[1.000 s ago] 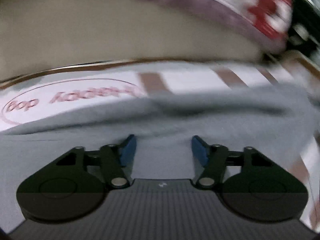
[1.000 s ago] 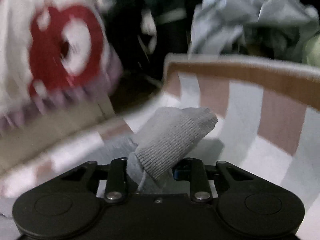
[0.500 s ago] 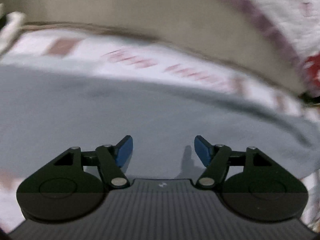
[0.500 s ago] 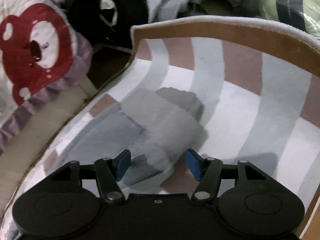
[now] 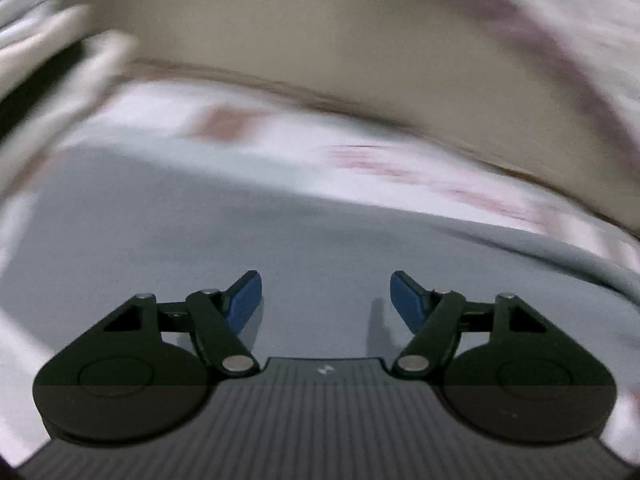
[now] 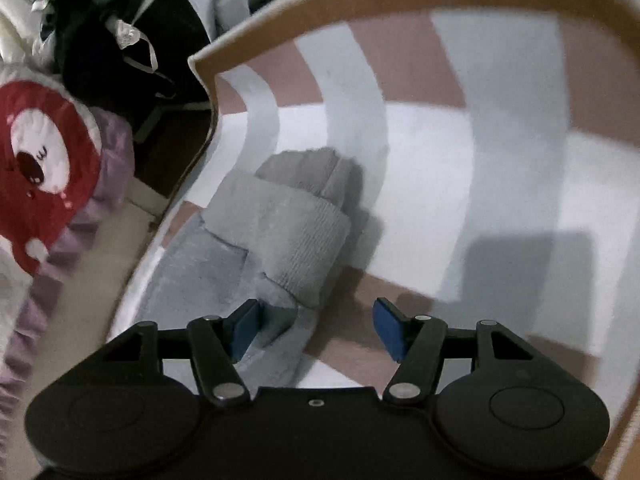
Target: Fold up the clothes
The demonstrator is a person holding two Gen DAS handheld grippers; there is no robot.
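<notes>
The grey garment (image 6: pixel 256 248) lies on the striped mat (image 6: pixel 440 148), its ribbed cuff (image 6: pixel 304 240) folded over the sleeve, near the mat's left edge. In the left wrist view the garment (image 5: pixel 200 240) spreads flat and blurred beneath the left tool (image 5: pixel 326 294). Both tools have just been opening: the left tool's jaws stand apart, nothing between them; the right tool (image 6: pixel 316 324) stands apart too, cloth beside its left pad (image 6: pixel 246 326), not pinched. A red-and-white cushion (image 6: pixel 36 168) and piled clothes (image 6: pixel 120 32) lie beyond the mat.
</notes>
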